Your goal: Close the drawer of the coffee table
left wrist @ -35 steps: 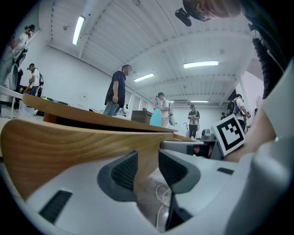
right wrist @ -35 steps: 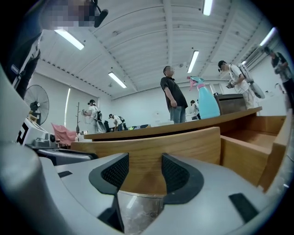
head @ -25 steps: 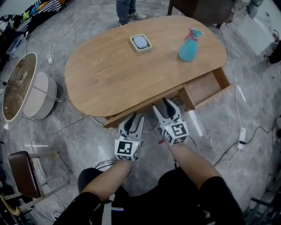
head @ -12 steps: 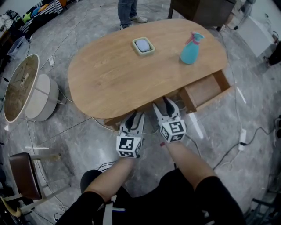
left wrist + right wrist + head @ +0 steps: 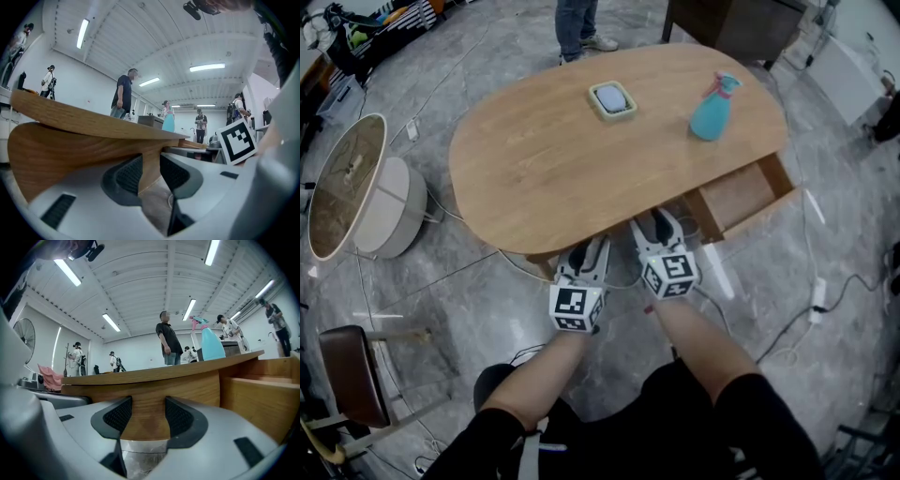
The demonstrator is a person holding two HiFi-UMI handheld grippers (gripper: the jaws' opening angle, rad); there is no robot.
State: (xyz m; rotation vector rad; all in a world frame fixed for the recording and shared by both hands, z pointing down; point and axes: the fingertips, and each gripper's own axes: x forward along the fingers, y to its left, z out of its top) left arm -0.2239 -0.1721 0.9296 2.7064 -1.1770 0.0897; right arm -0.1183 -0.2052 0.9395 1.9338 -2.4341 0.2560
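apparently the 6 o'clock drawer front [image 5: 145,408] sits nearly shut before my spread, empty left gripper [image 5: 584,263] and right gripper [image 5: 657,231]; the 4 o'clock drawer [image 5: 739,193] gapes.

Your head camera: steeply down over whole coffee table [image 5: 544,159]. Your two hand-held cameras: low, level, tight against near edge. All share spray bottle [image 5: 712,108].

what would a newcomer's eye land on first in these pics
A big oval wooden coffee table fills the middle of the head view, with one drawer hanging open at its right front. The left claw and right claw sit side by side at its near edge, jaws apart, and a teal spray bottle stands on top.
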